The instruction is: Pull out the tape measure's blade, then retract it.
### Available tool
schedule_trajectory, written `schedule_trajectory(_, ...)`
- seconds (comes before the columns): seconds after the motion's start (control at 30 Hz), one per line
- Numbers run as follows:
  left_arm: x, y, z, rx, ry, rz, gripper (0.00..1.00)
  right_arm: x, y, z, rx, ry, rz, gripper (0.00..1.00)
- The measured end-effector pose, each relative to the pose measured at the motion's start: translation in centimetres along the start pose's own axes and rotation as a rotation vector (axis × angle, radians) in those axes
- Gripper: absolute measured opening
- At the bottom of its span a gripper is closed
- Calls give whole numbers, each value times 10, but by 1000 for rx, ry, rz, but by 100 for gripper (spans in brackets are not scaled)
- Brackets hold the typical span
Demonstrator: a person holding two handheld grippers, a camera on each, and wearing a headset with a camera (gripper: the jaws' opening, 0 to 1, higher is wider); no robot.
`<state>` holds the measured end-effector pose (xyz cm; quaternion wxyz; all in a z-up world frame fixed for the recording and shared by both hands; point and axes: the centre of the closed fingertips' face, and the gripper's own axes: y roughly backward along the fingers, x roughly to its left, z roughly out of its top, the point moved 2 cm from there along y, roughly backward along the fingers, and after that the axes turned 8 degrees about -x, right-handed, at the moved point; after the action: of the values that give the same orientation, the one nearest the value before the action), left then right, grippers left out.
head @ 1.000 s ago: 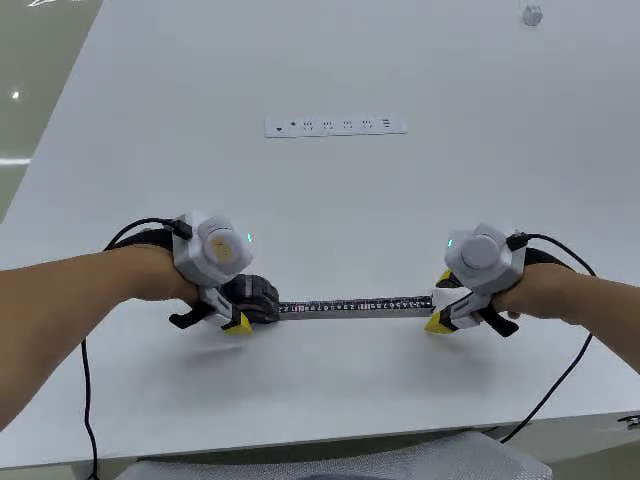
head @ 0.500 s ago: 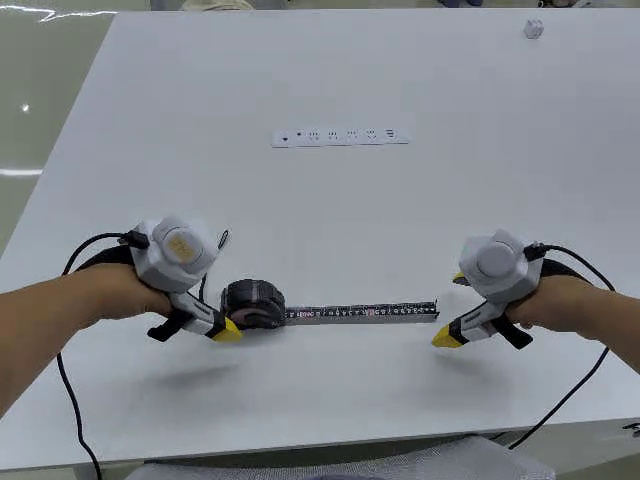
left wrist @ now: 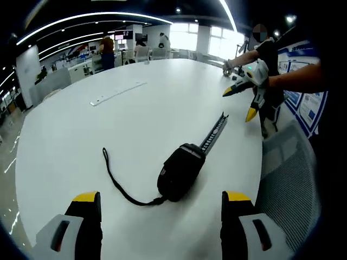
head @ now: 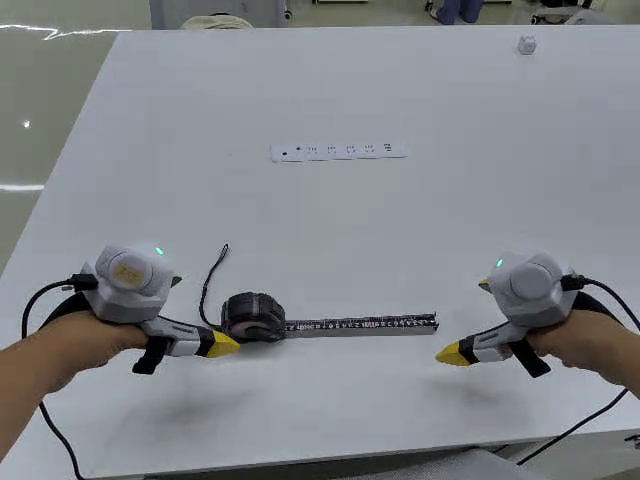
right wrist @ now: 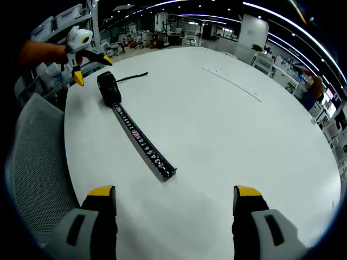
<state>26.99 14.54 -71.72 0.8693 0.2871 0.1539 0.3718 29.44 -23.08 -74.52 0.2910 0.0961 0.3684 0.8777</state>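
Note:
A black tape measure point(head: 252, 316) lies on the white table point(head: 330, 230), its blade point(head: 360, 324) pulled out to the right and lying flat. Its wrist cord point(head: 212, 278) trails behind it. My left gripper point(head: 222, 344) is open just left of the case, not touching it; in the left gripper view the case point(left wrist: 181, 171) and blade point(left wrist: 214, 131) lie ahead between the yellow-tipped jaws. My right gripper point(head: 452, 353) is open a short way right of the blade's end hook point(right wrist: 168, 174), holding nothing. The case point(right wrist: 109, 88) lies at the far end in the right gripper view.
A white power strip point(head: 338, 152) lies flat at the table's middle, well beyond the tape. A small white object point(head: 526, 44) sits at the far right corner. The table's near edge runs just below both grippers. Cables trail from each gripper.
Both grippers let go: the left has backed off leftward from the case, the right has drawn away from the blade's end. The tape measure stays put with its blade out.

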Motion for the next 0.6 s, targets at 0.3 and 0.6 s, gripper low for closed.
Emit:
schedule_trajectory(0.3, 6, 24, -17, -81, 100, 92, 96, 7, 18, -8, -70, -77, -47, 93)
schedule_trajectory(0.6, 9, 56, -23, -173, 157, 163, 100, 16, 35, -16, -126, -118, -87, 99)
